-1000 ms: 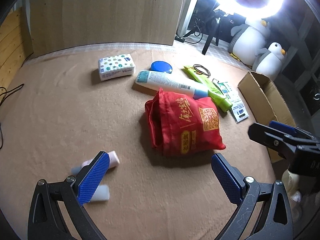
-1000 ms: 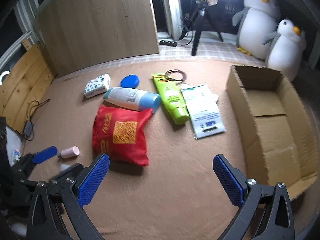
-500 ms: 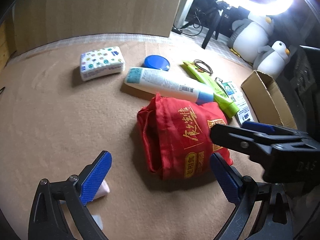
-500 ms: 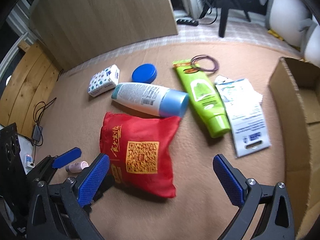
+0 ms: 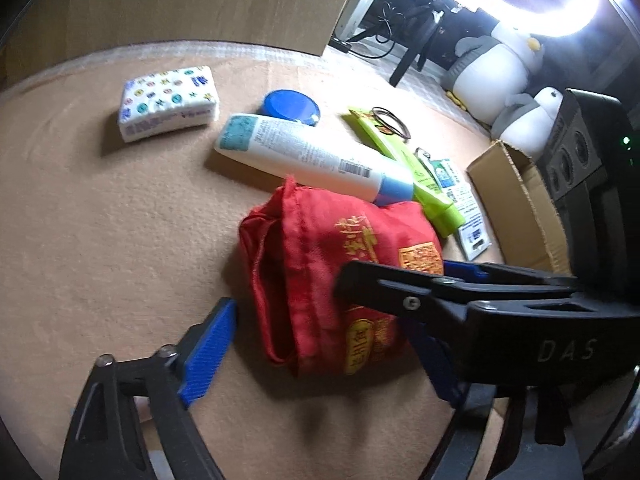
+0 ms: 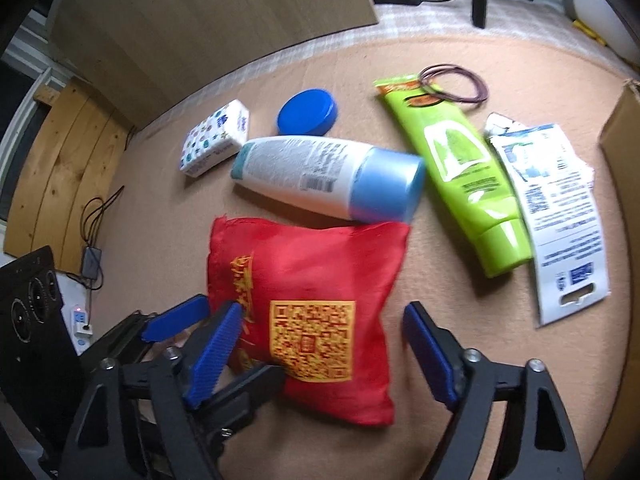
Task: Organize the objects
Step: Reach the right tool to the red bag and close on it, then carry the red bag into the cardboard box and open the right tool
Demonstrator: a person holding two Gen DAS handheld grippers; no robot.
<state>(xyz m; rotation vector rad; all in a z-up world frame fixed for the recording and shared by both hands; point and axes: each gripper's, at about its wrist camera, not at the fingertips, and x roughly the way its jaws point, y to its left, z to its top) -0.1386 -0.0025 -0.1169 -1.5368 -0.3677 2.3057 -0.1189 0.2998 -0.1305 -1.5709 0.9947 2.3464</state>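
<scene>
Red pouch (image 6: 316,300) mouth gaping | between closing left tool (image 5: 320,356), right tool (image 6: 320,348), unpinched

free: carpet (image 5: 100,240) left of bag (image 5: 320,264) | blocked: bottle (image 6: 320,176) behind

Red pouch (image 6: 308,304) with gold print; lime-green tube (image 6: 456,168); blue lid (image 6: 307,112).

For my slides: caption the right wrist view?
Both grippers' jaws closing around the red pouch, right gripper straddling its near end.
</scene>
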